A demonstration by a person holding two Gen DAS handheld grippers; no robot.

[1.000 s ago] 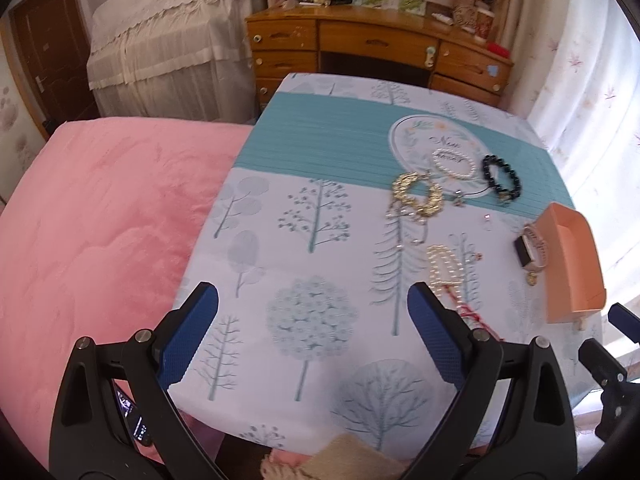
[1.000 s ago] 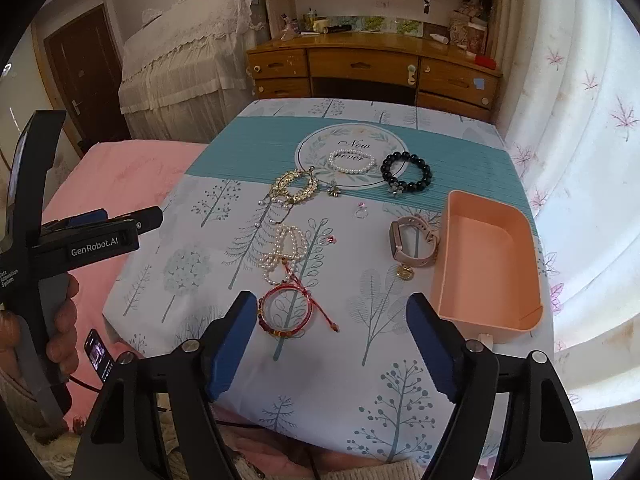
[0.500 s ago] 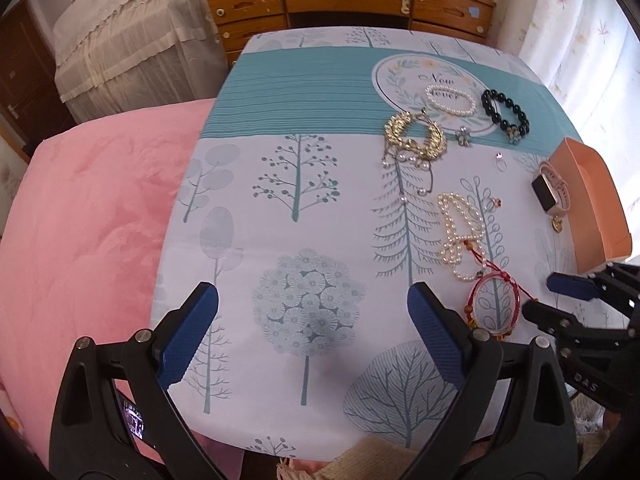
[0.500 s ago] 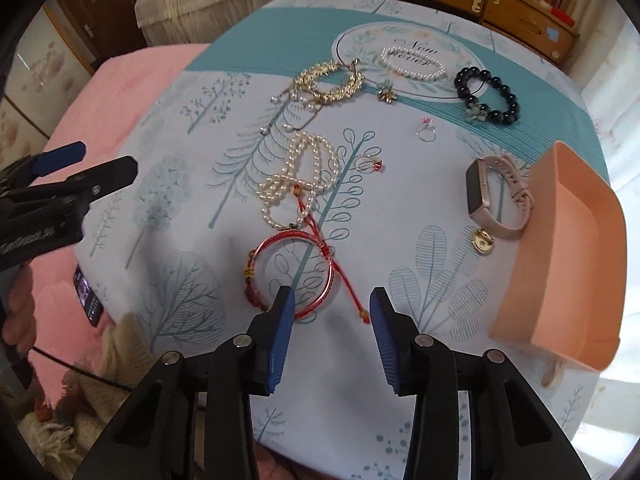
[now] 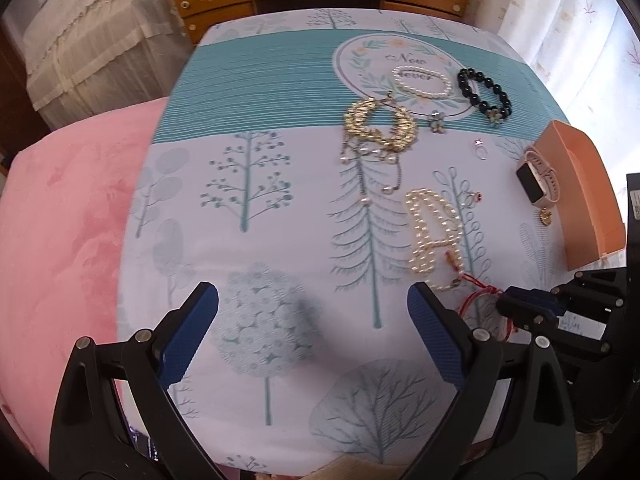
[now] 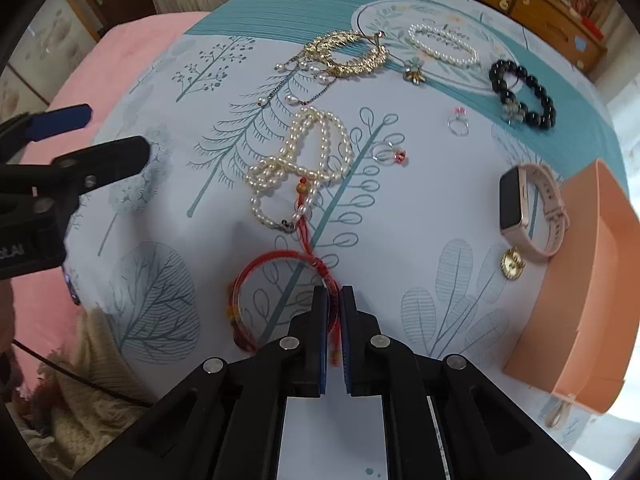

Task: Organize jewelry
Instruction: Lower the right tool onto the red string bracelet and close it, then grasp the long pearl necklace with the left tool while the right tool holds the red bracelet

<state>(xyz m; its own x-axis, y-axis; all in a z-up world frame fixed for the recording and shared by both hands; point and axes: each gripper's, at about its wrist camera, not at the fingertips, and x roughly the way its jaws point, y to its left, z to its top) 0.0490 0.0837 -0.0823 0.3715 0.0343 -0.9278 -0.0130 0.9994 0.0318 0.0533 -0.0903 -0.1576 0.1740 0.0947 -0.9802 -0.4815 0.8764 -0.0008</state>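
Observation:
A red cord bracelet (image 6: pixel 256 264) lies at the near edge of the tree-print tablecloth (image 6: pixel 400 240). My right gripper (image 6: pixel 333 292) points down at it, and its jaws are closing to a narrow slit with the bracelet's right rim pinched between the pads. In the left wrist view the same bracelet (image 5: pixel 472 304) shows beside the right gripper (image 5: pixel 508 300). My left gripper (image 5: pixel 312 304) hangs open over bare cloth to the left, holding nothing. A peach box (image 6: pixel 592 280) stands empty at the table's right edge.
Spread on the cloth are a pearl necklace (image 6: pixel 304 160), gold bracelet (image 6: pixel 348 54), white pearl bracelet (image 6: pixel 444 44), black bead bracelet (image 6: pixel 524 96), two rings (image 6: pixel 458 124), a pink watch (image 6: pixel 528 208) and a gold charm (image 6: pixel 512 264). A pink bed (image 5: pixel 60 220) lies left.
Both grippers dropped toward the table. The right gripper's jaws went from wide open to shut on the red bracelet's rim. The left gripper stayed open.

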